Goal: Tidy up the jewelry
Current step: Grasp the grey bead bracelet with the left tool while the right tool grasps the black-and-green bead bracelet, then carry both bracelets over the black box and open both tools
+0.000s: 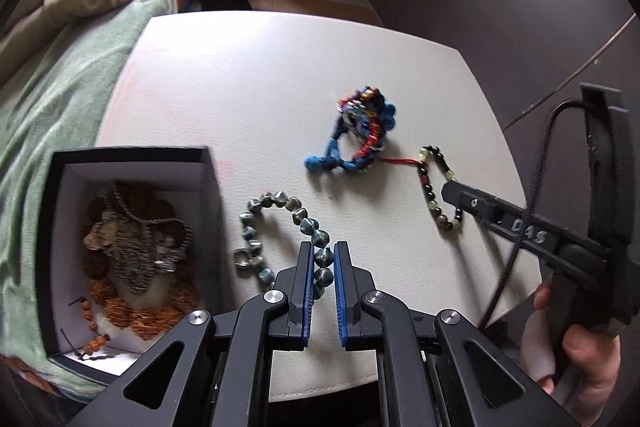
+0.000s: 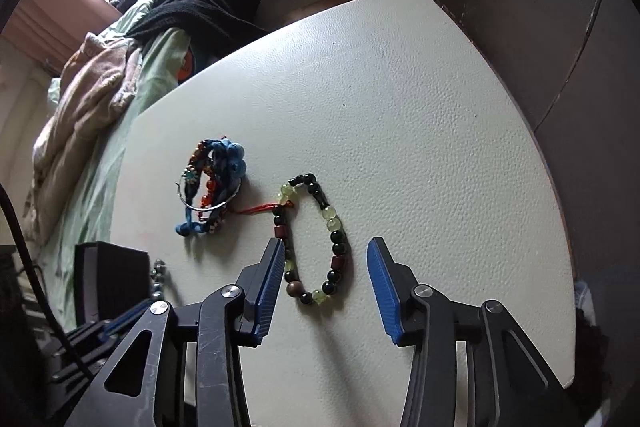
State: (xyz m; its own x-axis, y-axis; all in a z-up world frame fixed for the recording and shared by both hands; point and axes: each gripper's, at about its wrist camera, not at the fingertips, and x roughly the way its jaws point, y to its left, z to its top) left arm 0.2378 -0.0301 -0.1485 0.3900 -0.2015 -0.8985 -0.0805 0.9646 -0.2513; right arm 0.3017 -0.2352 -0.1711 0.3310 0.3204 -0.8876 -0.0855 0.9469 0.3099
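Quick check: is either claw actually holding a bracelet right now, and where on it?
The left claw is shut on the grey-blue bead bracelet, pinching beads on its right side. The right claw straddles the black-and-green bead bracelet, not gripping.

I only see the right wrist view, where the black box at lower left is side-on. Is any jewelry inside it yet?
Observer: Yes. The open black box holds a grey woven pendant necklace lying over orange-brown beads.
Operator: What is the left gripper doing?
Observer: The left gripper is shut on the grey-blue faceted bead bracelet, near the box.
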